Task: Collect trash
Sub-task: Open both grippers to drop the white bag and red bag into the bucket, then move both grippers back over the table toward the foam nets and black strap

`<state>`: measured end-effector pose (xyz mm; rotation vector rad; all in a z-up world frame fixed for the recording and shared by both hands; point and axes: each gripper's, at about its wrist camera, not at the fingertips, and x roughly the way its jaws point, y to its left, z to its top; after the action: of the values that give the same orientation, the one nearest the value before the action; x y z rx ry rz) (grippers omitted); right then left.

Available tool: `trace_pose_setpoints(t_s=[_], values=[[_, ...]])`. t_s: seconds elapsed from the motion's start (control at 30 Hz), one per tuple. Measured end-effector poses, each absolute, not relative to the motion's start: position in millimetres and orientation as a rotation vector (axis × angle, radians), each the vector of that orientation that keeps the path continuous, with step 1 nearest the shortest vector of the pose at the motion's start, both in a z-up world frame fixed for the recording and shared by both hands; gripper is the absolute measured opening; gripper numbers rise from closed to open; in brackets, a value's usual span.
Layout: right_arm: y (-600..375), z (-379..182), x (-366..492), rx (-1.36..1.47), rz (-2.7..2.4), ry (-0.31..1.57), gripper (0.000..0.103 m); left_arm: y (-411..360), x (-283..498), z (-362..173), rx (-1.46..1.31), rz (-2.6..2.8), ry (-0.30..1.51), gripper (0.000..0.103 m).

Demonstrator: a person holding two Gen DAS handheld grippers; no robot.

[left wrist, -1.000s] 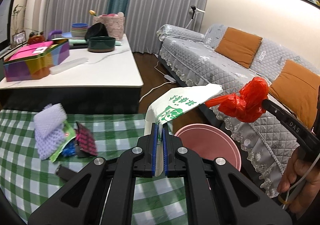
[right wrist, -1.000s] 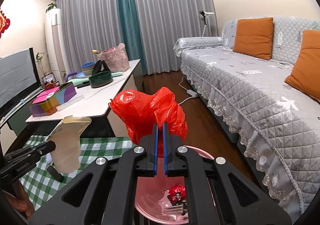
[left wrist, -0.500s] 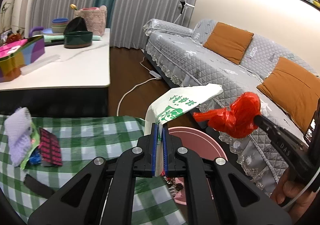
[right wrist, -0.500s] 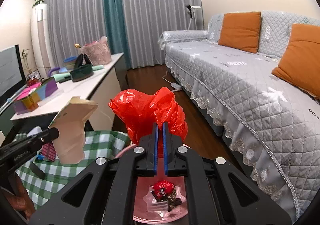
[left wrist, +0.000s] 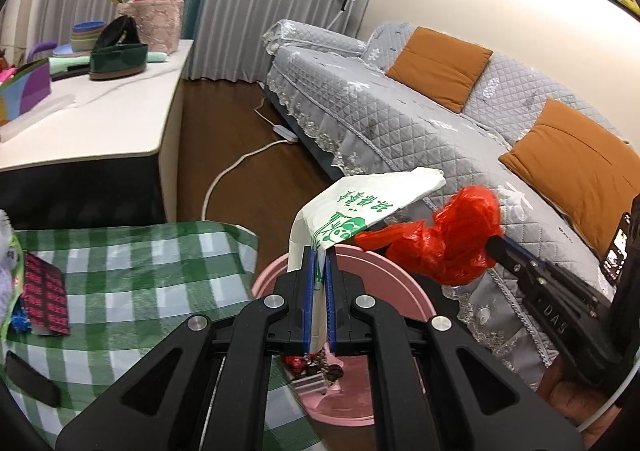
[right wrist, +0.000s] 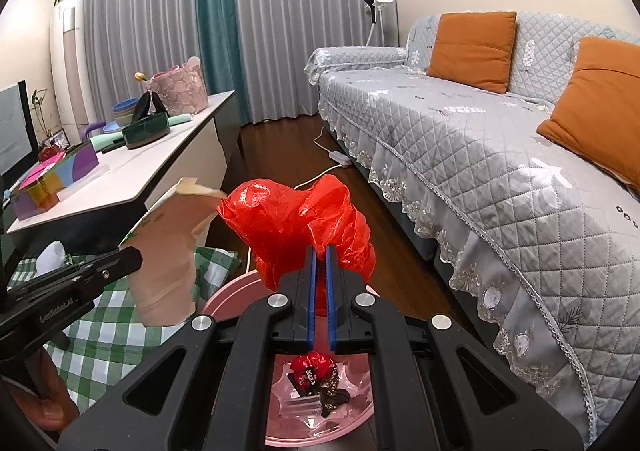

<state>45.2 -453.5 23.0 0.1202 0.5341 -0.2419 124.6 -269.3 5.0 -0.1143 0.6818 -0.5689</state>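
My left gripper (left wrist: 319, 259) pinches a white paper bag with green print (left wrist: 360, 207); my right gripper (right wrist: 319, 255) clamps a crumpled red plastic bag (right wrist: 296, 223). I hold both above the round pink plastic bin (right wrist: 236, 291), where wrappers (right wrist: 316, 379) lie, beside the green checked tablecloth (left wrist: 140, 279).

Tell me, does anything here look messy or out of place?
Some litter lies loose on the green checked tablecloth: a dark red patterned wrapper and a black flat piece. A white power cord trails across the dark wooden floor.
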Motion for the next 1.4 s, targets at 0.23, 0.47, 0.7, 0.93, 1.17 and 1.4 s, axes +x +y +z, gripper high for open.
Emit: trace_pose_setpoints(t_s=[0.23,0.47,0.7,0.93,1.17,1.4], values=[[-459.2,19.8,46.6,0.15,-0.267,0.558,0.036,-259.8,127.8,1.8,-0.145,-0.588,0.705,0.021],[-449.7,26.7,46.7,0.149,-0.25,0.539,0.043,-237.5,114.7,9.2,-0.141,-0.558,0.692,0.021],[-427.6,42.5,45.2,0.146,-0.205,0.494,0.053,-197.6,93.7,27.3,-0.131,-0.514,0.65,0.021],[-393.6,58.1,45.4,0.125,-0.149,0.419,0.075,-146.7,72.3,50.7,-0.094,-0.454,0.595,0.021],[-360.9,68.2,46.1,0.106,-0.046,0.389,0.083,-98.4,57.6,66.3,-0.078,-0.374,0.552,0.03],[-325.7,66.8,47.4,0.046,0.018,0.394,0.083,-59.0,41.9,60.5,-0.096,-0.288,0.522,0.033]])
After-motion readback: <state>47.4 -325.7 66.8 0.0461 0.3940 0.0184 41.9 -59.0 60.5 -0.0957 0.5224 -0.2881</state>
